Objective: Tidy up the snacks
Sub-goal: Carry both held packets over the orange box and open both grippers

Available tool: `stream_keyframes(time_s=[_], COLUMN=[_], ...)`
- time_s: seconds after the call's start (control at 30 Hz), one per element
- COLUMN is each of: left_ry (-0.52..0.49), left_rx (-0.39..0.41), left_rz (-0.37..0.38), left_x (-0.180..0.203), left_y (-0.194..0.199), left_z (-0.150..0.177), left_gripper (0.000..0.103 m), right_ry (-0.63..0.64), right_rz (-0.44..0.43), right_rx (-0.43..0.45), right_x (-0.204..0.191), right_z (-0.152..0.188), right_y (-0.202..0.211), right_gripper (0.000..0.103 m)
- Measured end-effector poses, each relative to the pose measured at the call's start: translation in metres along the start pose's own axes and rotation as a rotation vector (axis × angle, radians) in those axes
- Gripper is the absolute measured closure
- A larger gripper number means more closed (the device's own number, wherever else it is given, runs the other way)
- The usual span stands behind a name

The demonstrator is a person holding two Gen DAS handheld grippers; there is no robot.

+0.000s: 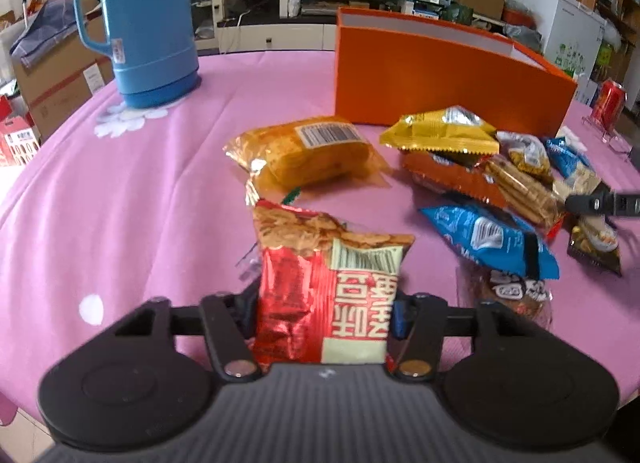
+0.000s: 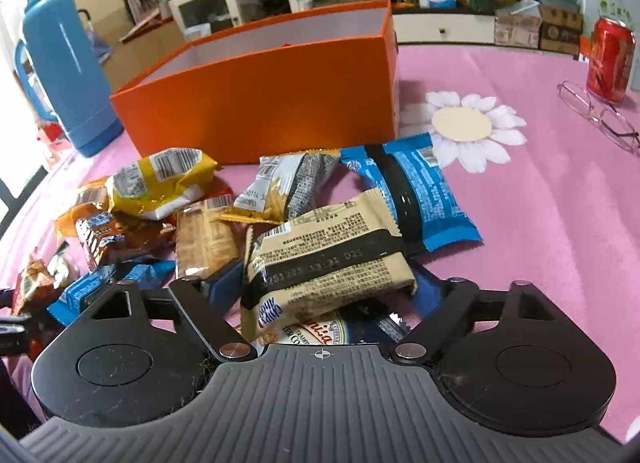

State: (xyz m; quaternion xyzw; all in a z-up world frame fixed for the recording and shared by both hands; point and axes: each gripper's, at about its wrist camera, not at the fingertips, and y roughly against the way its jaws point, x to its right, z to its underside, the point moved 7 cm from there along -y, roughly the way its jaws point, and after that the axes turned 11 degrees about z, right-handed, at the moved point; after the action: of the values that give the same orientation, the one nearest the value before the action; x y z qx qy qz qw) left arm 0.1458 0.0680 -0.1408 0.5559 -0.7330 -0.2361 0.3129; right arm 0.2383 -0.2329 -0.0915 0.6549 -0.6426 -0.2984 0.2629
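My left gripper is shut on a red snack packet, whose top sticks up over the pink tablecloth. A beige packet lies on the snack pile between the fingers of my right gripper. That gripper is open, its pads close to both ends of the packet. An open orange box stands behind the pile. Loose snacks include a yellow packet, a blue packet and an orange cake packet.
A blue thermos jug stands at the back left of the table. A red can and a pair of glasses sit at the far right. Furniture and cardboard boxes fill the room behind.
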Motion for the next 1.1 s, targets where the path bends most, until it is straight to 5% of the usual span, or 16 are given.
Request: stream_keyframes(time_s=[0.27,0.33,0.6,0.67,0.7,0.77,0.87,1.1], left_ry=[0.109,0.096,0.048,0.035,0.036,0.051,0.101,0.166], left_rx=[0.082,0.108,0.167,0.156,0.144,0.111,0.066,0.024], left_rz=[0.050,0.071,0.141,0.157,0.162,0.176,0.186,0.194], left_x=[-0.014,-0.009,0.018,0.024,0.024,0.025,0.022,0.012], left_y=[0.030,0.036,0.020,0.017,0.015,0.012,0.011,0.007], left_z=[-0.027,-0.045,-0.118,-0.110,-0.102,-0.081,-0.050,-0.027], left_gripper=[0.048,0.048,0.048,0.048,0.048,0.048,0.048,0.048], right_ry=[-0.100,-0.154,-0.114,-0.121,-0.107,-0.048,-0.032,-0.053], right_rz=[-0.027,-0.052,-0.051,-0.063,-0.037,0.036,0.034,0.054], right_rx=[0.130,0.129,0.161,0.117,0.103,0.075,0.019,0.021], right_x=[0.018,0.024,0.014,0.018,0.020,0.023,0.019,0.000], right_z=[-0.015,-0.021,-0.074,-0.062,-0.051,-0.028,-0.007,-0.018], right_y=[0.037,0.039,0.035,0.032,0.032,0.029,0.024,0.006], right_gripper=[0.047,0.061,0.061,0.042,0.024,0.021,0.020,0.014])
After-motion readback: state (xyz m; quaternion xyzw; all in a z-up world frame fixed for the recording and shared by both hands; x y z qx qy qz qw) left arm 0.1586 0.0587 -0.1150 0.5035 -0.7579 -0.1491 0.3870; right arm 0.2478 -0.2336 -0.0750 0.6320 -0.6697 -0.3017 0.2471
